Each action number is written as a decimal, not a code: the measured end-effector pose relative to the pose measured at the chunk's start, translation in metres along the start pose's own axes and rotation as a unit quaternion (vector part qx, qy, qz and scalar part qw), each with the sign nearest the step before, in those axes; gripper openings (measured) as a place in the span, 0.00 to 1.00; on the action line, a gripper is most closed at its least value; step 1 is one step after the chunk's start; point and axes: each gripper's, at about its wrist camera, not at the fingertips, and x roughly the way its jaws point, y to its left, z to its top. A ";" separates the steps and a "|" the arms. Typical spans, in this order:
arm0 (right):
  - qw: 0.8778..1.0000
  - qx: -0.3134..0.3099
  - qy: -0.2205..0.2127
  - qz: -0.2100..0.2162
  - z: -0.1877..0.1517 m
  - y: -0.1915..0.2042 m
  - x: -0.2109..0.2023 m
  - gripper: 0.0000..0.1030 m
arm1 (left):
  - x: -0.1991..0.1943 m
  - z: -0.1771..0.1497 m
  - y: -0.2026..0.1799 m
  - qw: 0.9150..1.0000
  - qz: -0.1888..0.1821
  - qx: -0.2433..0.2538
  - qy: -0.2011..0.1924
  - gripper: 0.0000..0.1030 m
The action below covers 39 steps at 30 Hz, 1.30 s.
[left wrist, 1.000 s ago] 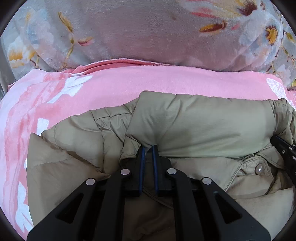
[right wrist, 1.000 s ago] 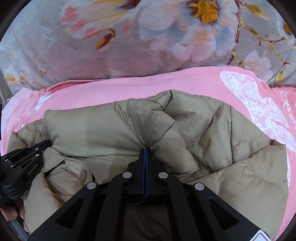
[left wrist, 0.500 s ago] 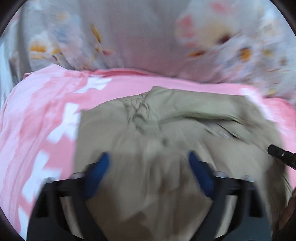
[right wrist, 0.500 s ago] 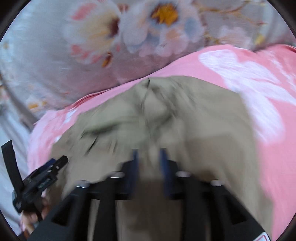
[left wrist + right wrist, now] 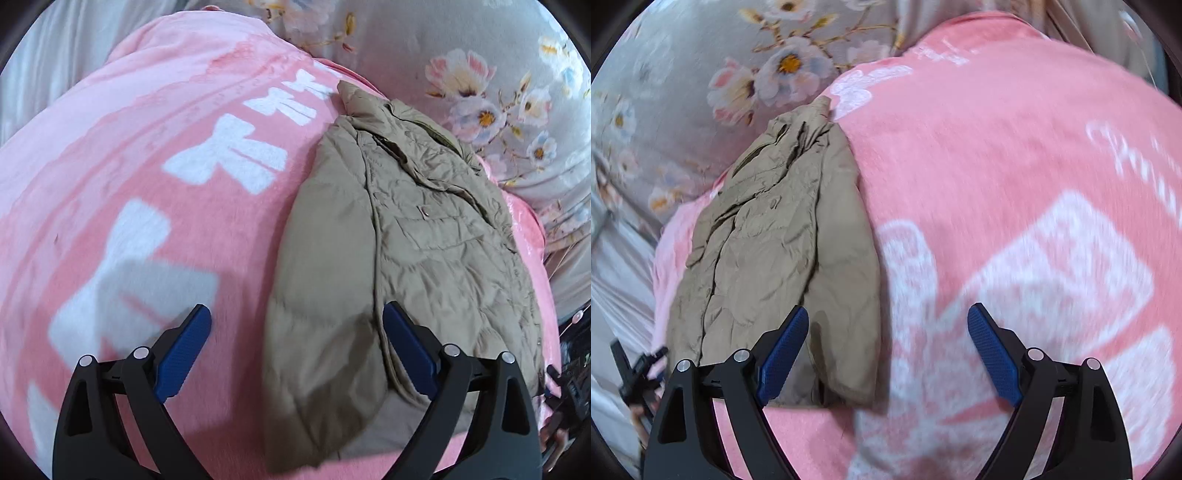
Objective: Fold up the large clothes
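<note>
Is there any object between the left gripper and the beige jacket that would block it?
Nothing visible does. The left gripper is open directly over the jacket, which lies alone on the pink blanket.

jacket (image 5: 424, 258): quilted, slightly shiny cloth | blanket (image 5: 147, 166): fuzzy matt fleece | pads (image 5: 183, 354): ribbed blue rubber

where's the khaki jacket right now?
The khaki jacket lies flat on the pink blanket, right of centre in the left wrist view and left of centre in the right wrist view, its collar end beside the floral quilt.
</note>
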 end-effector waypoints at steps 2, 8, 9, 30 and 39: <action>1.000 0.000 -0.016 -0.013 -0.005 0.006 0.001 0.85 | -0.002 -0.008 -0.006 1.000 -0.013 -0.006 0.002 0.90; 0.997 0.050 -0.017 0.060 -0.010 0.018 0.010 0.87 | 0.001 -0.012 -0.016 0.999 -0.040 -0.036 0.002 0.76; 0.997 0.048 -0.016 0.062 -0.011 0.021 0.012 0.85 | 0.000 -0.012 -0.019 0.998 -0.044 -0.039 0.005 0.62; 0.952 -0.075 -0.169 0.243 -0.042 0.038 -0.214 0.04 | -0.238 -0.052 -0.027 0.977 -0.153 0.047 -0.143 0.03; 0.953 -0.113 -0.208 0.188 0.028 0.104 -0.196 0.04 | -0.241 0.021 -0.064 0.976 -0.093 0.063 -0.186 0.04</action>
